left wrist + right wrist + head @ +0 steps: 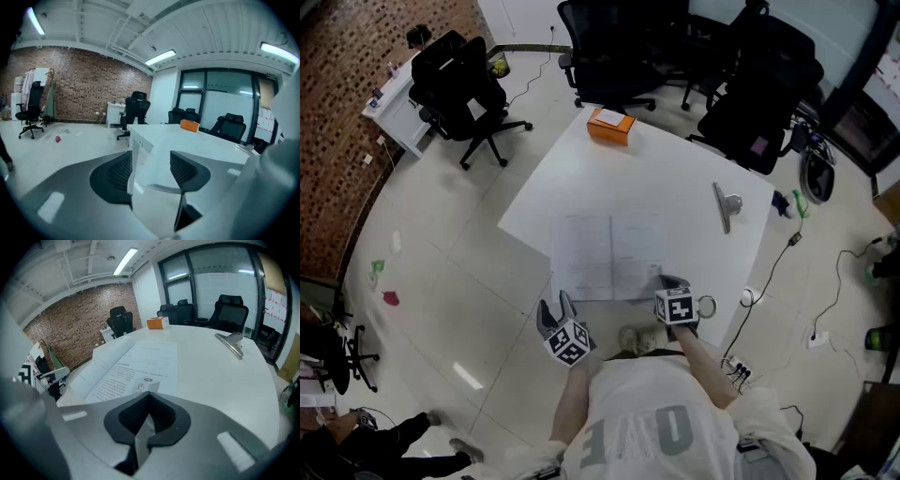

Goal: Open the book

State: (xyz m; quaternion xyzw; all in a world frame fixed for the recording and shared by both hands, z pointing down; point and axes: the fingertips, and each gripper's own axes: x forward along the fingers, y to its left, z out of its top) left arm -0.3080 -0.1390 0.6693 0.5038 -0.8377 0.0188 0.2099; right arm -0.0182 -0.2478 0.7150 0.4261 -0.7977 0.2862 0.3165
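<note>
Book [605,255] open at near edge of table [675,178]; right tongs [670,283] together, left tongs [555,305] apart, off-table.

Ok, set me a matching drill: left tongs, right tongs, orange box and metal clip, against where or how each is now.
1. left tongs
2. right tongs
3. box
4. clip

A. by the table's far corner
B. shut on a page of the book
C. open, empty, off the table's near edge
D. lying on the table's right side

Pairs: 1-C, 2-B, 3-A, 4-D
</note>
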